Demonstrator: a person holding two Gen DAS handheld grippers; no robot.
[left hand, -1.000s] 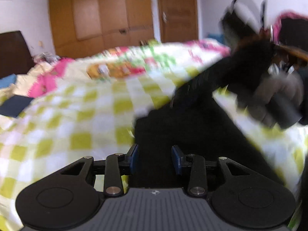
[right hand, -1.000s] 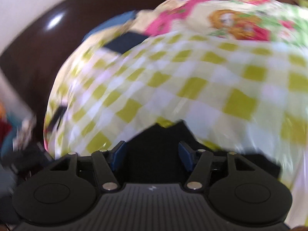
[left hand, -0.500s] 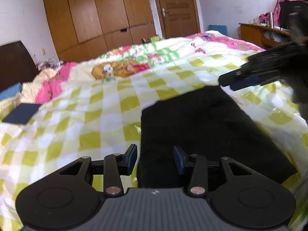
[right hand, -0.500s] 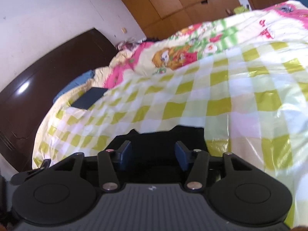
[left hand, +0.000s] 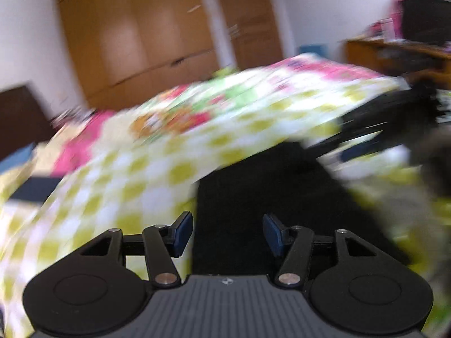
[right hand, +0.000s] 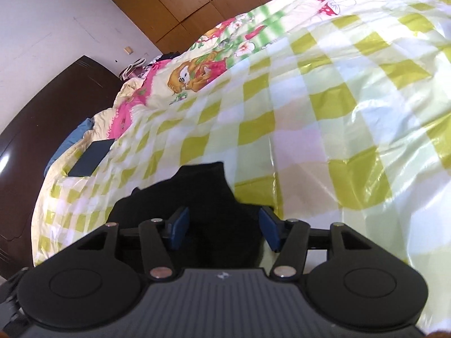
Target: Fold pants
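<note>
Hovering both tools over the pants. Left gripper: jaws wide, empty, black pants lying flat just beyond on the checked bedspread. Right gripper: jaws wide too, a bunched fabric edge between them, not pinched. Looks between folds; next I need to clamp the near edge and carry it to the far side.

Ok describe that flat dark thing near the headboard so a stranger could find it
Start at the dark wooden headboard, then the quilt's edge beside it. A flat dark rectangle lies there next to a blue pillow: thin, straight-edged, unlike the rumpled black pants.
</note>
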